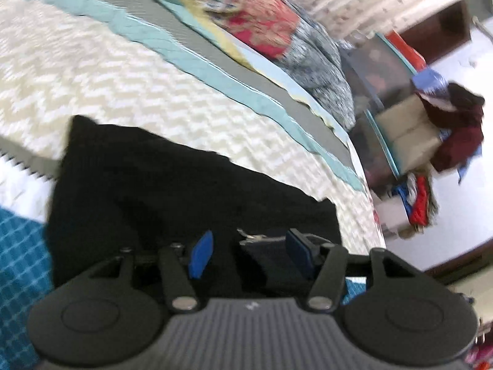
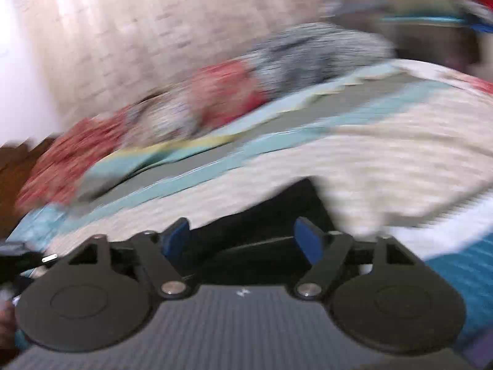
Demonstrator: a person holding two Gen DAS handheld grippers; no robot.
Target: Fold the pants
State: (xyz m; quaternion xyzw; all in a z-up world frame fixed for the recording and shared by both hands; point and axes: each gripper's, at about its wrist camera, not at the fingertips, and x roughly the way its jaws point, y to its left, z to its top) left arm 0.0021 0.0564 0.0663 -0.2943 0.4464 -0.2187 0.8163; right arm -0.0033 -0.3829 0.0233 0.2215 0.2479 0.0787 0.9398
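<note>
The black pants (image 1: 172, 191) look soft and limp, so we judge the hem edge best to pinch. Our left gripper (image 1: 249, 254) stands half open and our right gripper (image 2: 243, 240) wide open; neither holds cloth.

I count one folded black pair of pants (image 1: 172, 191) and one cream zigzag-patterned bedspread (image 1: 92, 74) under me.

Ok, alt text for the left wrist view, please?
Black pants lie on a cream chevron bedspread, with the left gripper just above their near edge, blue pads apart. Floral bedding and piled clothes sit beyond.
</note>
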